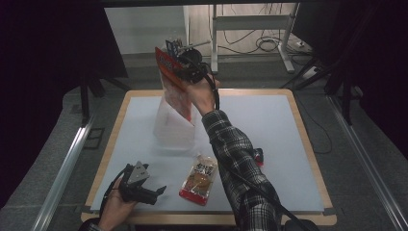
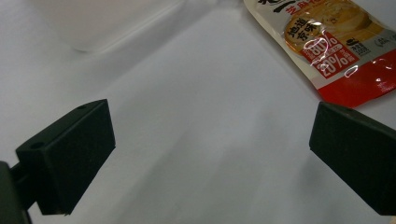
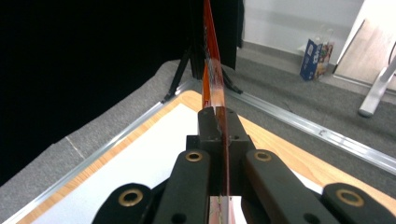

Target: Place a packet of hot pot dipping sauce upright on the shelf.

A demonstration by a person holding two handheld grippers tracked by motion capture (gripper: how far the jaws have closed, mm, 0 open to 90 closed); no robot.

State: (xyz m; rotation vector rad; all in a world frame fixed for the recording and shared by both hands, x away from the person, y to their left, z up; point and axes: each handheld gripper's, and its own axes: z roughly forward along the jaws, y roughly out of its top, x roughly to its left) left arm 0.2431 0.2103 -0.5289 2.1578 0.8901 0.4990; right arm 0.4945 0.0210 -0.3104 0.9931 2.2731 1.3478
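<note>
R gripper [image 1: 185, 65] clamped on red snack pouch [image 1: 174, 91]: light, floppy, slick film; pinch at edge seam. L gripper [image 1: 144, 190] open, idle.

Grey carpet [image 1: 57, 144], black curtains [image 1: 43, 43] (both sides), pale wall [image 1: 144, 29]

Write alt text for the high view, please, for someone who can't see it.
A person's right gripper, shut on a red snack packet, holds it above a clear plastic bag on a white table. The left gripper rests open beside a second packet.
</note>
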